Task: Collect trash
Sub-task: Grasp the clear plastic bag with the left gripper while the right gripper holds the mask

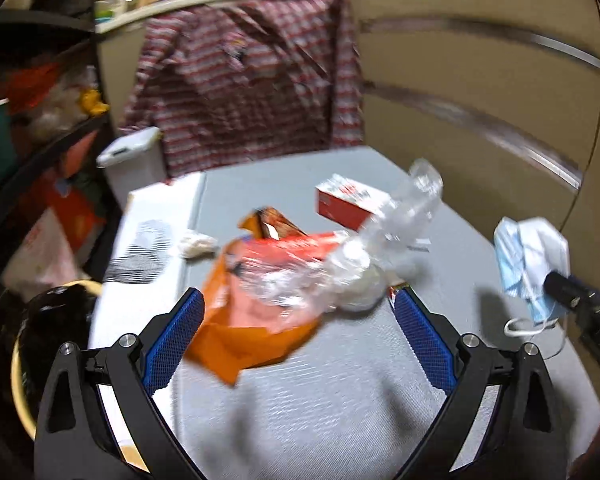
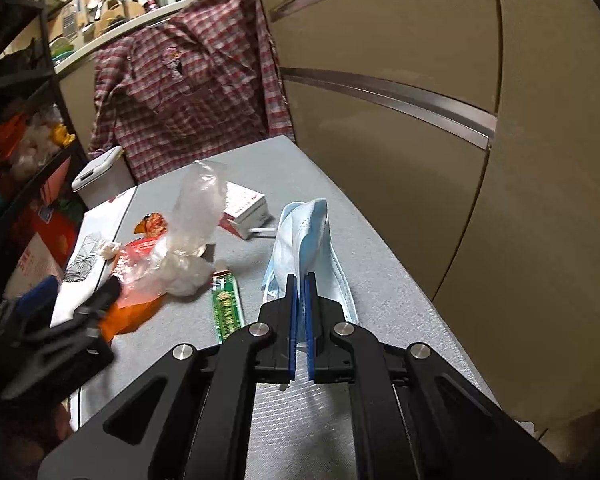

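Note:
Trash lies on a grey table (image 1: 320, 392). An orange plastic bag (image 1: 252, 312) with crumpled clear plastic (image 1: 380, 232) on it lies between my left gripper's (image 1: 298, 320) open blue pads. A red and white box (image 1: 348, 202) sits behind, and a white paper wad (image 1: 198, 243) to the left. My right gripper (image 2: 300, 280) is shut on a light blue face mask (image 2: 304, 236) and holds it up above the table; it also shows in the left wrist view (image 1: 528, 256). A green wrapper (image 2: 227, 308) lies left of the right gripper.
A white printed sheet (image 1: 148, 248) lies on the table's left part. A white lidded bin (image 1: 134, 160) and cluttered dark shelves (image 1: 32, 152) stand left. A bin with a dark liner (image 1: 56, 332) sits low left. A plaid shirt (image 1: 244, 88) hangs behind. Beige panels (image 2: 420, 152) run along the right.

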The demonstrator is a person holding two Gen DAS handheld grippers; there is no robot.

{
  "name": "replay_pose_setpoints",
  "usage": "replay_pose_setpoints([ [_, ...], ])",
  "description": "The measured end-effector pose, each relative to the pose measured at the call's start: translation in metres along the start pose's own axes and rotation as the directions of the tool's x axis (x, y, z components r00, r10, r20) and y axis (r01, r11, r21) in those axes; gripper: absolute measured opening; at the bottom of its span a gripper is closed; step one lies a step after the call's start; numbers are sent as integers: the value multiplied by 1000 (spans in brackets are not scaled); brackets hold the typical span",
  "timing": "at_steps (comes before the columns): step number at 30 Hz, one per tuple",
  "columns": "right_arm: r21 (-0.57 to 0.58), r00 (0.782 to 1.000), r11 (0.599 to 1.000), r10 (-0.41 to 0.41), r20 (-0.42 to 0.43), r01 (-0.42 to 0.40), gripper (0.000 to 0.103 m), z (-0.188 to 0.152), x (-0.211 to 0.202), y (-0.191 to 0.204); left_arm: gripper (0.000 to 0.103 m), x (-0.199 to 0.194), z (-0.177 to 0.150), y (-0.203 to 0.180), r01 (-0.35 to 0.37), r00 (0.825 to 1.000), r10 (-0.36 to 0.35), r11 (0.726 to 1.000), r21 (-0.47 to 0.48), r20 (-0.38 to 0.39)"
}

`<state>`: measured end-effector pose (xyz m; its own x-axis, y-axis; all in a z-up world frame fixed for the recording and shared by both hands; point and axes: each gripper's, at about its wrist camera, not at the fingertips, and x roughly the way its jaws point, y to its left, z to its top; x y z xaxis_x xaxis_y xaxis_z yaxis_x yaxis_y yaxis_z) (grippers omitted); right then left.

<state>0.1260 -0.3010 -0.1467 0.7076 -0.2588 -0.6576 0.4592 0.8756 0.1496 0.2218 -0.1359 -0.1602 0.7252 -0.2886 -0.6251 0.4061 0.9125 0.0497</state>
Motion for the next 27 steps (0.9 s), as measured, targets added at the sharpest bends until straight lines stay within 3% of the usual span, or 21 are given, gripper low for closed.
replay_pose_setpoints([
  [5,31,1000,999,-15,-23,15,4,0,15,-6,86,30,3,-18,40,999,-38,997,65,-38],
  [9,29,999,999,-24,-38,25,4,-3,25,-8,76,43,12,-20,98,994,-95,994,42,-53],
  [17,71,996,995,-72,-52,75,4,-2,36,-26,76,61,37,-27,148,988,-146,988,45,-57],
  [18,78,996,994,-73,-58,77,4,-3,37,-28,71,65,39,-30,158,985,-154,986,58,-73],
  [19,79,995,994,-74,-61,78,4,-2,38,-28,50,71,40,-34,165,982,-156,983,83,-103],
  [21,75,995,994,-75,-60,80,4,-3,38,-28,28,79,39,-40,166,977,-146,978,124,-152],
  [24,66,996,995,-76,-52,79,4,-1,37,-25,22,69,42,-32,221,968,-210,973,70,-135],
  [27,74,997,995,-66,-49,69,4,1,34,-25,21,54,45,-23,223,969,-216,974,45,-123],
])
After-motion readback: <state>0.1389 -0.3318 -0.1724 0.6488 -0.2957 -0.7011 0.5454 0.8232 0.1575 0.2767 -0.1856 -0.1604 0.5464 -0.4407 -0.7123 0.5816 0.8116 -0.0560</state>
